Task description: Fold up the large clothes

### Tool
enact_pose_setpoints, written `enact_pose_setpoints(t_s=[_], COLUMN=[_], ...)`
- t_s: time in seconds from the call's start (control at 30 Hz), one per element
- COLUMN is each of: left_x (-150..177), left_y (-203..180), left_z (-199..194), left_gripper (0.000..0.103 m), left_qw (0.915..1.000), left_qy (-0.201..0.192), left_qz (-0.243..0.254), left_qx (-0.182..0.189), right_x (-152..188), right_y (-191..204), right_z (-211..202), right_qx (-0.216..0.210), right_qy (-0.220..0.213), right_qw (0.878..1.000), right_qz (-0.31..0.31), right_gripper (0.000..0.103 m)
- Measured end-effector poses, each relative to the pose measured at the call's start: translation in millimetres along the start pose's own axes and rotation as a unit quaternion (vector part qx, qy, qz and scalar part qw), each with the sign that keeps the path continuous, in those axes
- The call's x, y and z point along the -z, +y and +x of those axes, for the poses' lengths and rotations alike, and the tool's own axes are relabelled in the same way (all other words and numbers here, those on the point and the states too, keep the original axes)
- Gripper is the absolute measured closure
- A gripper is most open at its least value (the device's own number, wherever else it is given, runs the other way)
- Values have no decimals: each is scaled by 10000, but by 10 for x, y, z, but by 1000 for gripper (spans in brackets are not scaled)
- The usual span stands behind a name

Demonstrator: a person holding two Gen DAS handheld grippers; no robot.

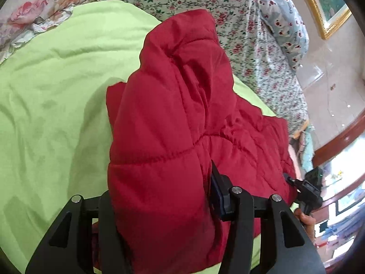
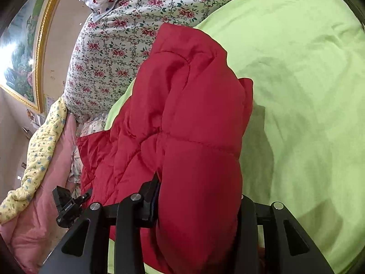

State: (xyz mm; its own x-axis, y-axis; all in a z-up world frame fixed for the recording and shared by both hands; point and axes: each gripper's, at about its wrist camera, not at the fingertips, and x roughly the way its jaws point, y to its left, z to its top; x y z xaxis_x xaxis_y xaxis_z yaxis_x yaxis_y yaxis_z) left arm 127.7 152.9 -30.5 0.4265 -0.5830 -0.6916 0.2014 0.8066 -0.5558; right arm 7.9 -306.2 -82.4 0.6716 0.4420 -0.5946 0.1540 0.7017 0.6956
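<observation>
A red quilted puffer jacket (image 1: 173, 118) lies bunched on a lime green bedspread (image 1: 57, 96). My left gripper (image 1: 159, 205) is shut on a thick fold of the jacket, which bulges up between its fingers and hides the left fingertip. My right gripper (image 2: 198, 207) is shut on another fold of the same jacket (image 2: 189, 123), which covers its right finger. In the left wrist view the right gripper's body (image 1: 308, 189) shows at the right edge. In the right wrist view the left gripper's body (image 2: 66, 205) shows at the lower left. The green bedspread (image 2: 308, 91) fills that view's right side.
A floral sheet (image 1: 262, 52) covers the bed beyond the jacket, with a blue patterned pillow (image 1: 285, 22) at its far end. A floral quilt (image 1: 34, 13) lies at the top left. A pink and yellow blanket (image 2: 43, 150) hangs by the bed edge. A gold-framed picture (image 2: 25, 52) hangs on the wall.
</observation>
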Motion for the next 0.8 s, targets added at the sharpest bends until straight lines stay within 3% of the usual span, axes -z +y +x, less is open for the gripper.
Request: enact_pose_setpoints(t_s=[0.3, 0.43, 0.63, 0.8], left_x=[64, 69, 77, 34], left_y=[11, -12, -144, -189], left_z=[93, 70, -94, -208], left_gripper=[36, 16, 14, 14], left_qw=[9990, 9962, 9890, 9832], left_qy=[-124, -221, -568, -751], left_qz=[-30, 11, 237, 397], left_qx=[-431, -847, -1342, -1618], right_x=[70, 73, 67, 35], right_y=[-86, -48, 37, 126], right_z=[73, 80, 21, -149], right_qx=[187, 308, 693, 1192], right_qy=[-28, -2, -45, -426], right_qw=[9998, 9995, 9971, 9899], right_qz=[-9, -113, -326, -636], right_gripper=[52, 46, 28, 13])
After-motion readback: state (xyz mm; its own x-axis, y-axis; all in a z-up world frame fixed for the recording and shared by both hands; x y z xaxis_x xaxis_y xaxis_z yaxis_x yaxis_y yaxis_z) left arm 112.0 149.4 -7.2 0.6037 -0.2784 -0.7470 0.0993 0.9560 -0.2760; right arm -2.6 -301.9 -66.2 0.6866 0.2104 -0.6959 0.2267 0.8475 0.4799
